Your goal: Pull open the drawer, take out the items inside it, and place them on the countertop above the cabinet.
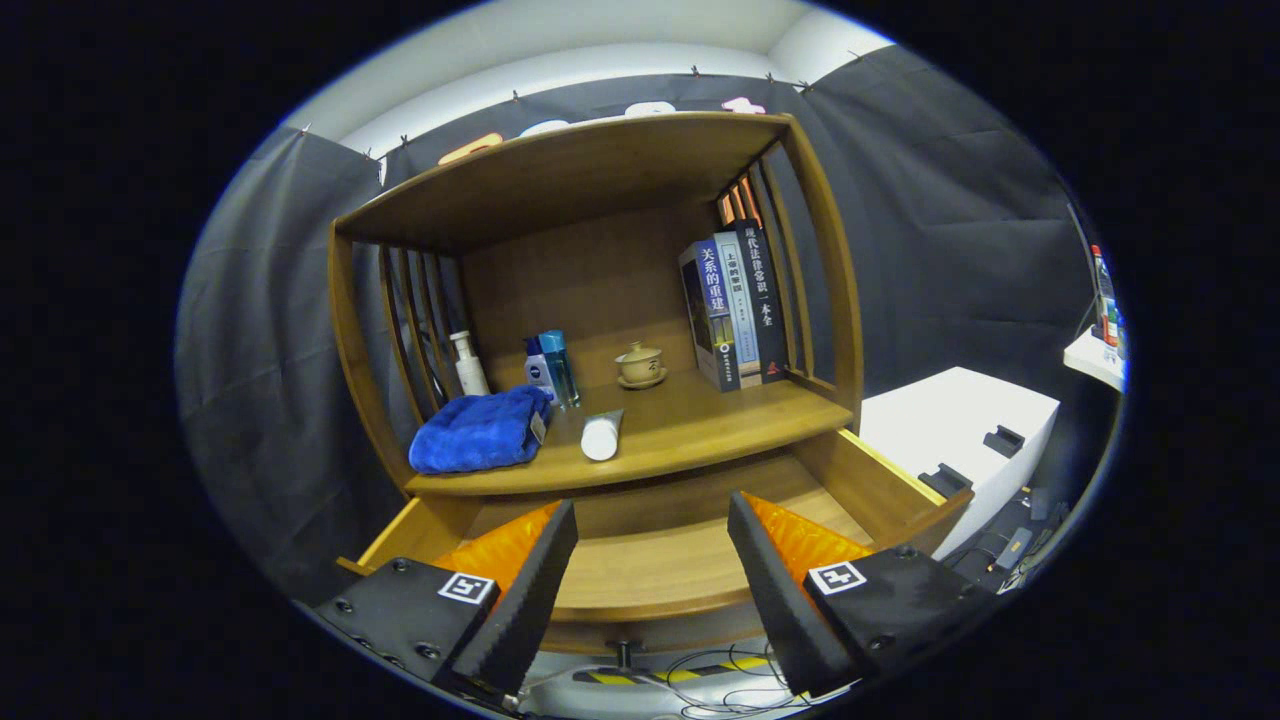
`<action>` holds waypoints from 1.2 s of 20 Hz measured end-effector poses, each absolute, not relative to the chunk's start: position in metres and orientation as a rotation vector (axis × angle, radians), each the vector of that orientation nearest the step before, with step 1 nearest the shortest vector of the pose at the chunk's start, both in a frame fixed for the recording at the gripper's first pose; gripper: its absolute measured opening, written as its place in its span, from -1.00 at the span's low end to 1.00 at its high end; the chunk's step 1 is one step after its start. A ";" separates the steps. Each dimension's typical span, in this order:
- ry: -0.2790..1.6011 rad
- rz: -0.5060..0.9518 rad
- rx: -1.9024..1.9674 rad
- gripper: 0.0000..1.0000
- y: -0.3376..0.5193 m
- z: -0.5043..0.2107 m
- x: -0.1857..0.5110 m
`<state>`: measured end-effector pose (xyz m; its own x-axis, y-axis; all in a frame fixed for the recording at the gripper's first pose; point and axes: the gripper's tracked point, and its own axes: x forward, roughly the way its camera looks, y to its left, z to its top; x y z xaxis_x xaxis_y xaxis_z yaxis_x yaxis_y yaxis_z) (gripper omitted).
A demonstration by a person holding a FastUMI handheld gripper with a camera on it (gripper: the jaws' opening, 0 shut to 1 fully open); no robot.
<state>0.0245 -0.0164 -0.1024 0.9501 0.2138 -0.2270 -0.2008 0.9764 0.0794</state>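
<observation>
The wooden drawer below the cabinet stands pulled out, and its bare wooden floor shows between my fingers. My gripper hovers open above the drawer, nothing between its fingers. On the countertop above the drawer lie a blue towel to the left and a white tube on its side next to it. Behind them stand a white bottle, a small blue-and-white bottle and a taller blue bottle.
A small lidded tea cup on a saucer sits mid-shelf, and several books stand upright against the right slats. A white box stands to the right of the cabinet. Cables lie on the floor under the drawer.
</observation>
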 end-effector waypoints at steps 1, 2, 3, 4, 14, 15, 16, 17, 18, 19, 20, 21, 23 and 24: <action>0.230 0.207 0.087 0.96 -0.015 -0.108 0.015; 0.213 0.198 0.117 0.97 -0.014 -0.112 0.008; 0.197 0.193 0.131 0.97 -0.015 -0.117 0.004; 0.193 0.191 0.122 0.96 -0.015 -0.126 -0.002; 0.234 0.160 0.024 0.96 -0.020 -0.186 -0.008; 0.237 0.164 -0.007 0.96 -0.019 -0.186 -0.008; 0.235 0.164 -0.027 0.95 -0.017 -0.185 -0.008; 0.229 0.161 -0.047 0.95 -0.018 -0.182 -0.006; 0.229 0.156 -0.060 0.95 -0.019 -0.182 -0.003; 0.225 0.149 -0.061 0.95 -0.020 -0.181 0.001; 0.226 0.142 -0.057 0.95 -0.021 -0.181 0.006; 0.231 0.139 -0.051 0.95 -0.020 -0.182 0.010; 0.229 0.147 -0.022 0.95 -0.015 -0.179 0.021; 0.226 0.152 -0.011 0.95 -0.012 -0.177 0.028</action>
